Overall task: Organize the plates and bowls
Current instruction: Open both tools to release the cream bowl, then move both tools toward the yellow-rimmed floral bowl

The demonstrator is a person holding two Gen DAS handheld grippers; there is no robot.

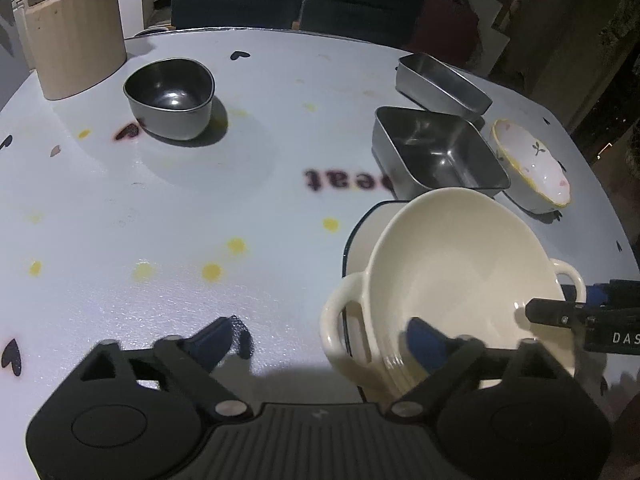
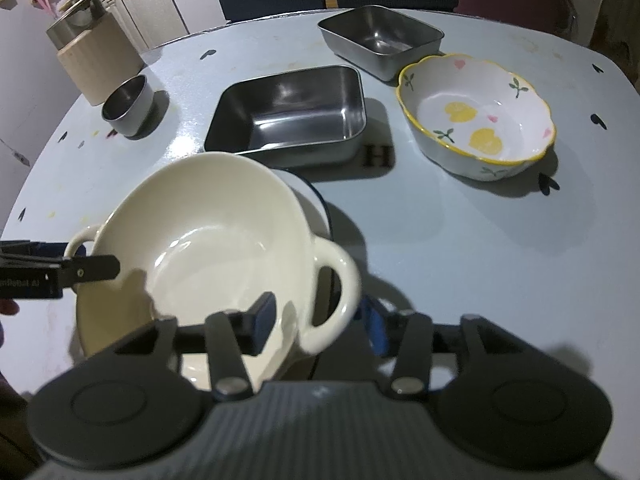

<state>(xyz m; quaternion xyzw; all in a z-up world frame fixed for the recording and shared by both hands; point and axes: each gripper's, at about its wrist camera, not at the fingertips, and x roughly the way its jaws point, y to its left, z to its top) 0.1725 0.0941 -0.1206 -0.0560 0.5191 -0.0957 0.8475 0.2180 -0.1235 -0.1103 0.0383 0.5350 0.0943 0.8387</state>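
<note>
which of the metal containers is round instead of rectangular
The small steel bowl beside the wooden holder. The two steel trays near the flowered bowl are rectangular.

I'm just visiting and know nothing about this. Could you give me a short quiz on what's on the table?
1. True or false: the cream two-handled ceramic bowl sits on the white dark-rimmed plate.
2. How many rectangular steel containers stand on the pale blue table?
3. The scalloped flower-patterned bowl has a rim that is: A red, B yellow, C black?
Key: 1 true; 2 two; 3 B.
</note>
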